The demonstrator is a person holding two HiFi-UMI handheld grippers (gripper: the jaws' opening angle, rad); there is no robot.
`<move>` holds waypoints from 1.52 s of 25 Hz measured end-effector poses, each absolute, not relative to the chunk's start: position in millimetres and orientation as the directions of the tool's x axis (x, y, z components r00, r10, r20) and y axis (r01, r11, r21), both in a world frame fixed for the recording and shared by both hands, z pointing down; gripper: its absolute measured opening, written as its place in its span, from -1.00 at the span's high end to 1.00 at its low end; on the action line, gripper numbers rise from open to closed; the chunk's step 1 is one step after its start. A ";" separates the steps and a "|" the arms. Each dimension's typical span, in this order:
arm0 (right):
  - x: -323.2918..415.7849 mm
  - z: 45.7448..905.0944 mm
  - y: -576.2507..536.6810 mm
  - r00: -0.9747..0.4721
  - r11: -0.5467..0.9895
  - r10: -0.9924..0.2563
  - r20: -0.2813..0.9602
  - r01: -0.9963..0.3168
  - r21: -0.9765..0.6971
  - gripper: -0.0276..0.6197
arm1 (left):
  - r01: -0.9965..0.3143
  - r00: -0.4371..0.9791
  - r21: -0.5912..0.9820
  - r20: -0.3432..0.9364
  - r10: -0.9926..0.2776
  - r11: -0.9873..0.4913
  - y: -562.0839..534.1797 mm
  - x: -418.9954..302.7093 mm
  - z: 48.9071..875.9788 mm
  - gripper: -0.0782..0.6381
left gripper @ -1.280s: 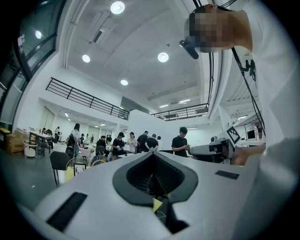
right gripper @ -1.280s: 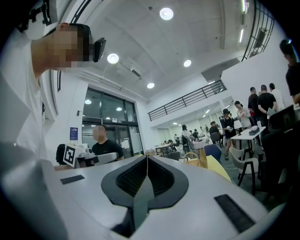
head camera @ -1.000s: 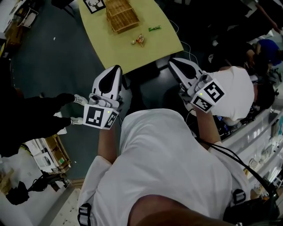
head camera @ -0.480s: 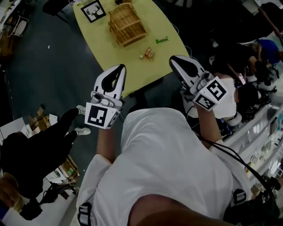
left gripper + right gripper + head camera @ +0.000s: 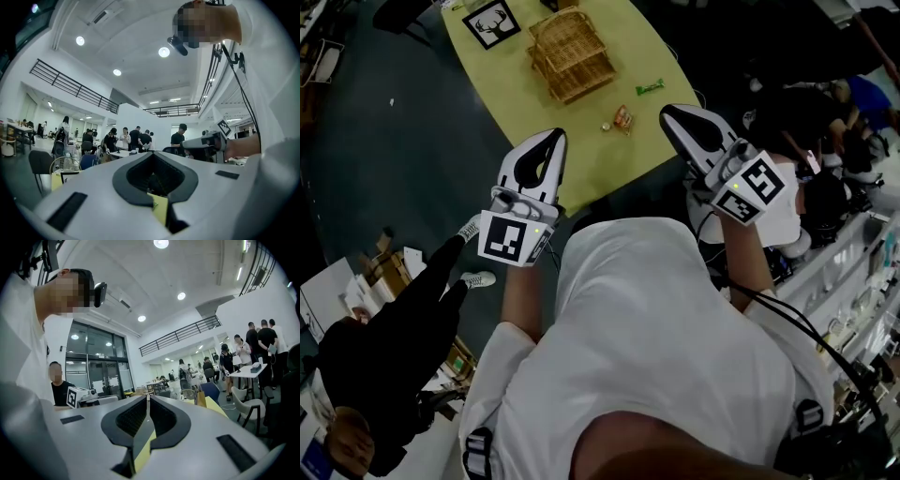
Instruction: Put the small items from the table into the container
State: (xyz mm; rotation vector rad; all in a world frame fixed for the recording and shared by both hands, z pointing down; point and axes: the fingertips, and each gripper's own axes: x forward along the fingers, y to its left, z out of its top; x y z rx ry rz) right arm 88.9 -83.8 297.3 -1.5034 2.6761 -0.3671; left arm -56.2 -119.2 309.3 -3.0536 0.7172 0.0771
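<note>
In the head view a woven wicker basket (image 5: 572, 52) stands on the yellow-green table (image 5: 534, 112). Near the table's front edge lie a green wrapper (image 5: 650, 88), an orange snack packet (image 5: 622, 118) and a small round item (image 5: 607, 126). My left gripper (image 5: 555, 136) is held level over the table's near edge, shut and empty. My right gripper (image 5: 667, 111) hangs just right of the small items, shut with nothing in it. In both gripper views the jaws meet, left gripper (image 5: 152, 153) and right gripper (image 5: 148, 397), and the table is out of sight.
A deer marker card (image 5: 492, 21) lies at the table's far left. A person in black (image 5: 384, 347) stands on the floor at my left, shoes (image 5: 469, 228) near the left gripper. Cluttered benches (image 5: 853, 281) run along the right. People and chairs fill the hall.
Both grippers have moved forward toward the table, which now sits lower and closer in the head view. The person in black has shifted down the left side. Both grippers stay shut.
</note>
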 end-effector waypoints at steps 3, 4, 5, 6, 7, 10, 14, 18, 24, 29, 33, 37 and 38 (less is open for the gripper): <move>98.8 304.5 -85.9 -0.524 0.493 -0.847 0.088 -0.837 -0.237 0.86 | -0.459 0.888 0.023 -0.033 -0.459 -0.888 -121.1 -49.7 318.5 0.76; 102.9 307.8 -86.3 -0.525 0.492 -0.846 0.091 -0.836 -0.242 0.86 | -0.464 0.885 0.027 -0.026 -0.465 -0.885 -121.1 -47.0 322.4 0.76; 108.0 311.9 -87.4 -0.527 0.492 -0.845 0.094 -0.834 -0.250 0.86 | -0.471 0.882 0.028 -0.020 -0.471 -0.882 -121.2 -43.6 326.2 0.76; 114.0 316.9 -89.5 -0.529 0.492 -0.843 0.097 -0.831 -0.258 0.86 | -0.479 0.877 0.030 -0.016 -0.480 -0.877 -121.8 -39.7 330.2 0.76; 120.5 323.2 -92.8 -0.532 0.492 -0.841 0.103 -0.829 -0.266 0.86 | -0.489 0.872 0.032 -0.012 -0.490 -0.871 -122.7 -35.3 334.2 0.76; 142.0 348.5 -107.7 -0.546 0.496 -0.826 0.140 -0.822 -0.281 0.86 | -0.519 0.854 0.055 -0.002 -0.520 -0.853 -124.9 -19.4 344.3 0.76; 172.8 393.4 -129.2 -0.567 0.500 -0.797 0.210 -0.813 -0.298 0.72 | -0.531 0.847 0.084 0.019 -0.531 -0.844 -116.8 5.6 351.6 0.76; 202.4 457.0 -152.3 -0.573 0.507 -0.755 0.320 -0.819 -0.269 0.63 | -0.546 0.838 0.102 0.054 -0.544 -0.831 -111.7 24.7 363.3 0.76; 221.3 570.8 -184.3 -0.591 0.566 -0.623 0.513 -0.793 -0.226 0.54 | -0.593 0.805 0.123 0.105 -0.583 -0.796 -108.4 32.3 381.7 0.76; 242.9 681.2 -209.2 -0.584 0.627 -0.484 0.652 -0.751 -0.207 0.46 | -0.639 0.769 0.146 0.150 -0.622 -0.755 -119.5 45.4 419.8 0.76; 241.4 723.3 -215.1 -0.561 0.668 -0.385 0.733 -0.717 -0.197 0.44 | -0.669 0.743 0.151 0.172 -0.647 -0.728 -117.9 35.5 416.5 0.76; 233.5 754.4 -223.0 -0.520 0.699 -0.313 0.795 -0.693 -0.177 0.40 | -0.697 0.716 0.182 0.199 -0.669 -0.693 -123.2 28.0 407.6 0.76; 228.4 765.4 -223.9 -0.502 0.711 -0.297 0.812 -0.684 -0.162 0.39 | -0.704 0.710 0.194 0.206 -0.674 -0.683 -124.4 23.5 408.0 0.76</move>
